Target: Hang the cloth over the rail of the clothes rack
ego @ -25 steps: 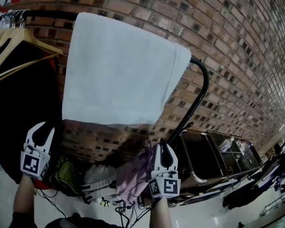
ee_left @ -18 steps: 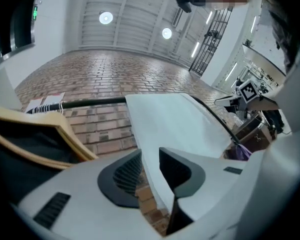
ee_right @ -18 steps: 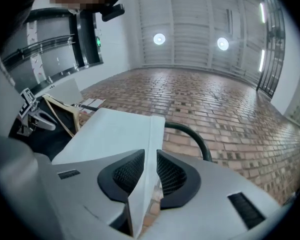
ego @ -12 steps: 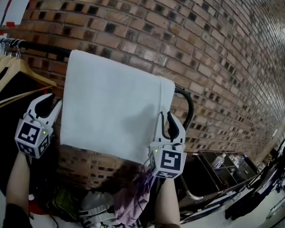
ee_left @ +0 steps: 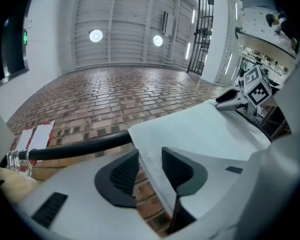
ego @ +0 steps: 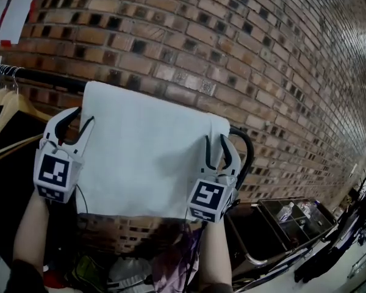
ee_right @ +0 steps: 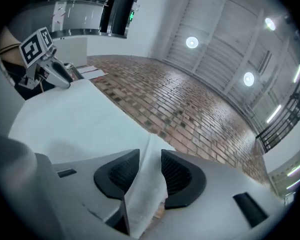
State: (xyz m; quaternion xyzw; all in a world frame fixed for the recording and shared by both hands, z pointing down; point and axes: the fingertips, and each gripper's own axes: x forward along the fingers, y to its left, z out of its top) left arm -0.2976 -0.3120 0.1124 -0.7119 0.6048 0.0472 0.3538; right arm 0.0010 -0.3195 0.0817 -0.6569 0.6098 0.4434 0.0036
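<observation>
Rail: the stretch under the cloth is hidden, and its left end runs off the frame edge. Hangers are cut off at left. The clothes heap below is cropped by the bottom edge. Contents of the metal cart are too small to identify.

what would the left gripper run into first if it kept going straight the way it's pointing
The cloth: its edge sits between the jaws of the left gripper, which have just been opening and don't press it. Just beyond, probably the rail under the fold, though depth is hard to judge.
</observation>
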